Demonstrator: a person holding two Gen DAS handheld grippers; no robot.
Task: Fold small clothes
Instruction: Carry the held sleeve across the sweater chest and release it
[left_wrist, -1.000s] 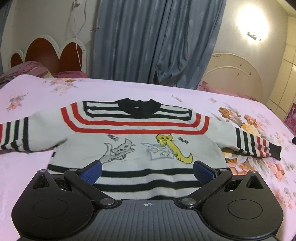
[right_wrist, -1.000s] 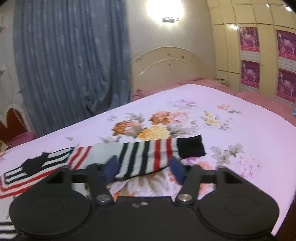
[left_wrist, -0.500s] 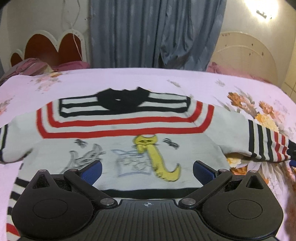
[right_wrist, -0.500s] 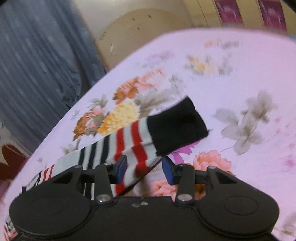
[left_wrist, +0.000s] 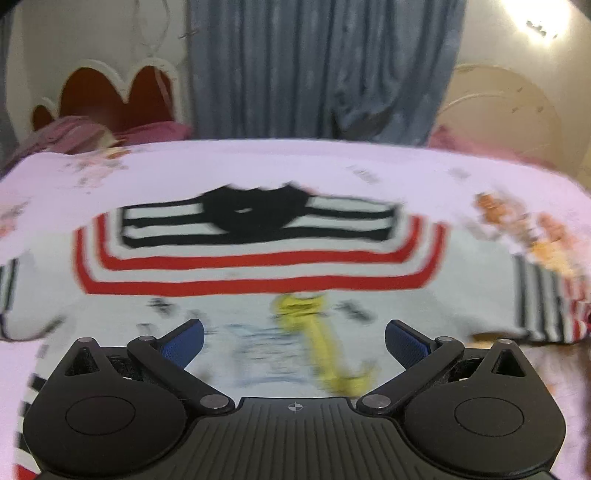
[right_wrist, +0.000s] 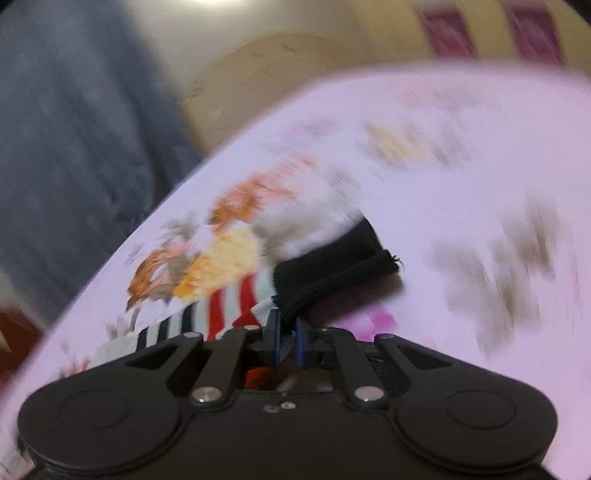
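My right gripper (right_wrist: 287, 334) has just been closing and now pinches the black cuff (right_wrist: 332, 264) of the striped white knit sweater (left_wrist: 258, 288), spread on the pink floral bedsheet (left_wrist: 461, 184); my left gripper (left_wrist: 294, 345), jaws apart, has advanced over its front toward the blue curtain (left_wrist: 314, 66).

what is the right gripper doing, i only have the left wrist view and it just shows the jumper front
Observer: The right gripper is shut on the sleeve, next to its black cuff; its jaws have just been closing.
Operator: is the cuff flat on the bed
Observer: No, the cuff end is raised off the bedsheet, with a shadow under it.
Operator: and my left gripper, anything in it
Observer: The left gripper is open over the jumper, with nothing held.
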